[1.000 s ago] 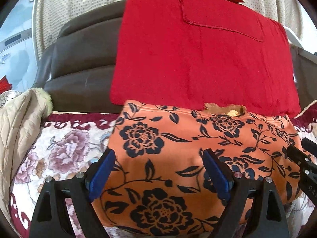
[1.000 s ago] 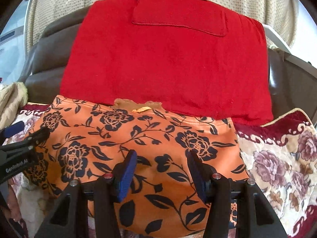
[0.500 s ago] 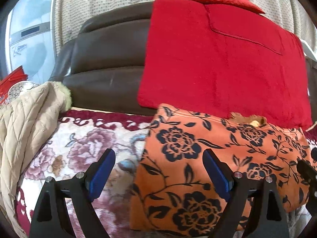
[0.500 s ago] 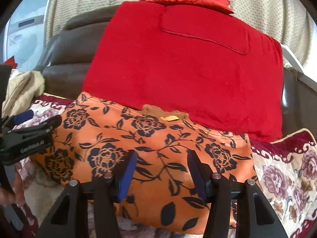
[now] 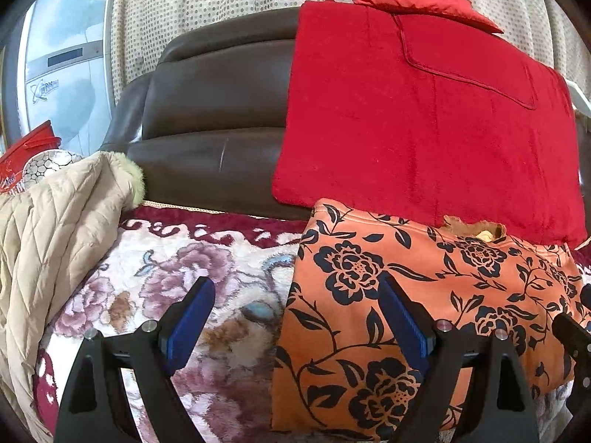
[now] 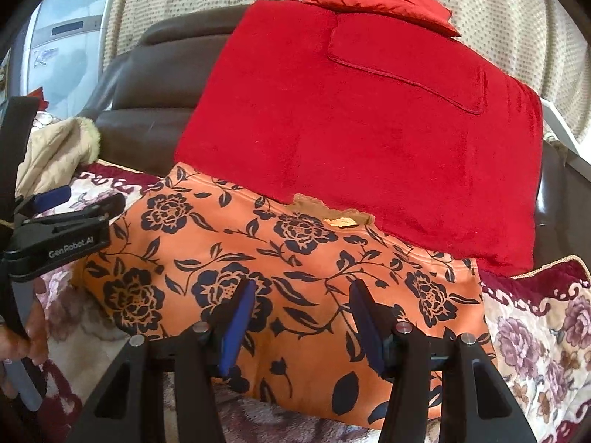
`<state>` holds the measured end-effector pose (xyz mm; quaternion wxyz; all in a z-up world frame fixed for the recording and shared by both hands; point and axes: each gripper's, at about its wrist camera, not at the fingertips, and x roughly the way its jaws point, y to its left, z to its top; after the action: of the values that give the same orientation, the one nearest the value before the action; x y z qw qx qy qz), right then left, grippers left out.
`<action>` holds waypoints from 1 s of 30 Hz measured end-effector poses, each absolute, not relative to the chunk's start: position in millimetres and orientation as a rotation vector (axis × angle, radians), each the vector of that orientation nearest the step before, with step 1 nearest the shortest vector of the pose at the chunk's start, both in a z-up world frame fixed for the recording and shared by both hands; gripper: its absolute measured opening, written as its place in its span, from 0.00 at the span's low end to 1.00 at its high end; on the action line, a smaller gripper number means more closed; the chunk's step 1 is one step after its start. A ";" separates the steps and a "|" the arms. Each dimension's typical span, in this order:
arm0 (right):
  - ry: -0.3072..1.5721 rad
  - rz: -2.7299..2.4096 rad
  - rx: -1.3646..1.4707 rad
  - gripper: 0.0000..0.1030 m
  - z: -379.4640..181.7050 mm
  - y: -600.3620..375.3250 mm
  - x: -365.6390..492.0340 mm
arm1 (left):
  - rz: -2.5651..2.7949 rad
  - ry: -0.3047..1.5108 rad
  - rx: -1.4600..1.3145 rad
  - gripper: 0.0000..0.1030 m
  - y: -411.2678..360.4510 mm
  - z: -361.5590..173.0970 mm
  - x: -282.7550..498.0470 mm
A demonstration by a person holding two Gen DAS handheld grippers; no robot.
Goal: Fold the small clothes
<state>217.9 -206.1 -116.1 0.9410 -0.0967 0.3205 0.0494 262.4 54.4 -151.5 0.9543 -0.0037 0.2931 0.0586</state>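
A folded orange garment with black flowers [image 5: 424,295] lies flat on the floral blanket, its far edge against a red cushion. My left gripper [image 5: 295,288] is open wide and straddles the garment's left edge, with nothing between its pads. In the right wrist view the same garment [image 6: 295,251] fills the middle. My right gripper [image 6: 303,291] hovers over its near half, jaws apart and gripping nothing. The left gripper [image 6: 92,199] shows at that view's left edge, held by a hand [image 6: 22,332]. The right gripper's black finger [image 5: 570,336] shows at the left view's right edge.
A red plush cushion [image 5: 424,118] leans on the brown leather sofa back [image 5: 210,103]. A beige quilted coat [image 5: 55,229] is heaped on the left. The floral blanket [image 5: 184,280] covers the seat, also to the garment's right [image 6: 535,332].
Both grippers have shifted left, so the garment now sits further right in each view. The left gripper has come off the garment's middle to its left edge. Both jaw openings look unchanged.
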 end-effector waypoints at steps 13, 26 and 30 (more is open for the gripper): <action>0.645 0.132 -0.225 0.56 -111.5 -193.6 207.5 | 0.141 0.581 -0.002 0.87 62.5 -149.3 258.0; 0.790 0.080 0.151 0.56 -144.3 -299.3 245.1 | 0.116 0.775 0.023 0.87 65.2 -184.5 270.7; 0.893 0.082 0.263 0.59 -172.7 -335.0 258.0 | 0.084 0.864 0.014 0.88 68.8 -207.4 279.6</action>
<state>258.0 -335.0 -172.7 0.8928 0.1266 0.4305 0.0393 279.6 68.8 -207.4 0.9073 0.0066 0.4185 0.0405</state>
